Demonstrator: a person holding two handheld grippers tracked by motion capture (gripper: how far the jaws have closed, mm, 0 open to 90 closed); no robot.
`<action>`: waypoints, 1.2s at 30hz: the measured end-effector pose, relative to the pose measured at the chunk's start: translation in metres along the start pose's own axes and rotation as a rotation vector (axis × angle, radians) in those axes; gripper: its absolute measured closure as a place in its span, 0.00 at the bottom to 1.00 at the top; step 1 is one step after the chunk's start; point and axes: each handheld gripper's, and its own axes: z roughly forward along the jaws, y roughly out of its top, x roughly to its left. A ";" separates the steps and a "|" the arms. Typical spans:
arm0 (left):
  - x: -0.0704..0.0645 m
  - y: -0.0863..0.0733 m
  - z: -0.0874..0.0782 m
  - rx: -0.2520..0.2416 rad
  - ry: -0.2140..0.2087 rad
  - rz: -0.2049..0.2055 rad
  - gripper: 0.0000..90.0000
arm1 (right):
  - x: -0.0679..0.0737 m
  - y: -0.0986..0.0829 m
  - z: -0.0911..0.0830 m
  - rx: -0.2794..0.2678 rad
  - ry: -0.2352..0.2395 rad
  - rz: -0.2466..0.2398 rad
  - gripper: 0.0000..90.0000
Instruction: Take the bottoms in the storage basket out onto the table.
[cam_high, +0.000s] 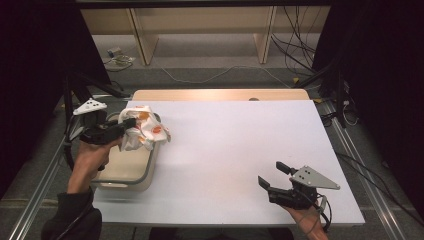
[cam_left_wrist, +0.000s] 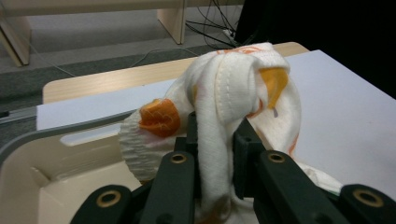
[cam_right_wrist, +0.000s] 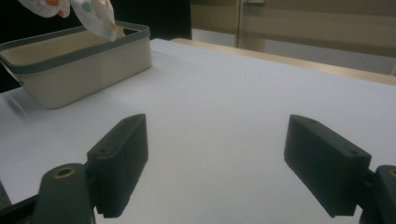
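Hanging bunched from left claw, clenched on it: white-and-orange cloth, directly above far end of beige bin, counter's left edge. Right claw released, well apart.

Lab: black curtains, aluminium rails, floor cables.

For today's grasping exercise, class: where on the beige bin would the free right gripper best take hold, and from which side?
Grip the bin's grey-edged rim on the long wall facing the table's middle, coming down from above with one jaw inside and one outside. The thin upright wall suits the right gripper's wide-open jaws, and that side is nearest. Keep clear of the far end, where the cloth hangs from the left gripper.
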 end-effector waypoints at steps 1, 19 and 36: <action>-0.002 0.000 0.002 0.000 -0.005 -0.001 0.89 | 0.000 0.000 0.000 0.002 0.000 0.002 0.25; -0.019 -0.005 0.020 0.001 -0.049 0.004 0.89 | 0.000 0.000 0.000 0.001 0.003 0.002 0.25; -0.032 -0.009 0.033 0.002 -0.070 0.006 0.89 | 0.000 0.000 0.000 0.003 -0.001 0.002 0.25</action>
